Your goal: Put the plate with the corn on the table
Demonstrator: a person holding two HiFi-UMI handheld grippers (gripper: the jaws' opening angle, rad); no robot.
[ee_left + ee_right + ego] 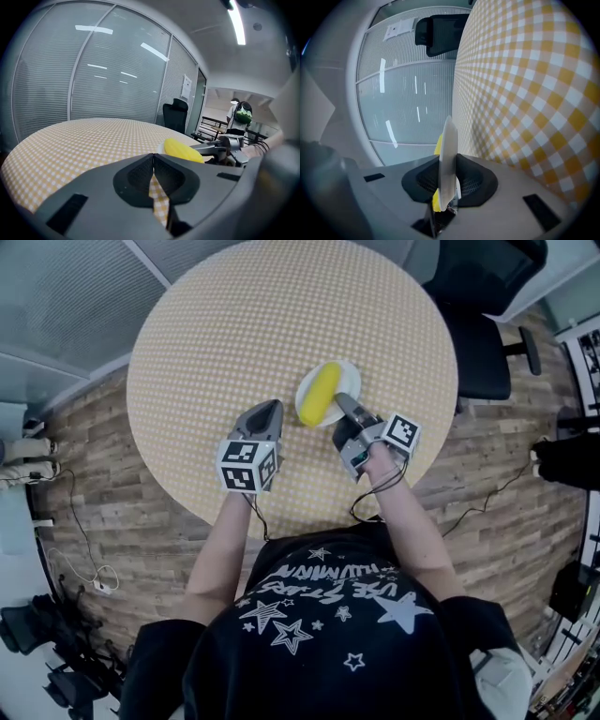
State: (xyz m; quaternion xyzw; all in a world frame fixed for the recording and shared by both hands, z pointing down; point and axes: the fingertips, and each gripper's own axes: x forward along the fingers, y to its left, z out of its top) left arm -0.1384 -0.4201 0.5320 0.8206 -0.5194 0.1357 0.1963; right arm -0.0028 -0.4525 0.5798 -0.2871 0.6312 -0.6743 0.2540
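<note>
A small white plate with a yellow corn cob on it sits over the round yellow-checked table, near its front middle. My right gripper is shut on the plate's near rim; in the right gripper view the plate stands edge-on between the jaws with the corn behind it. My left gripper hovers just left of the plate, jaws shut on nothing. The left gripper view shows the corn and the right gripper ahead to the right.
A black office chair stands at the table's far right. Cables lie on the wood floor at the left. Glass partition walls lie beyond the table. A person stands far off in the left gripper view.
</note>
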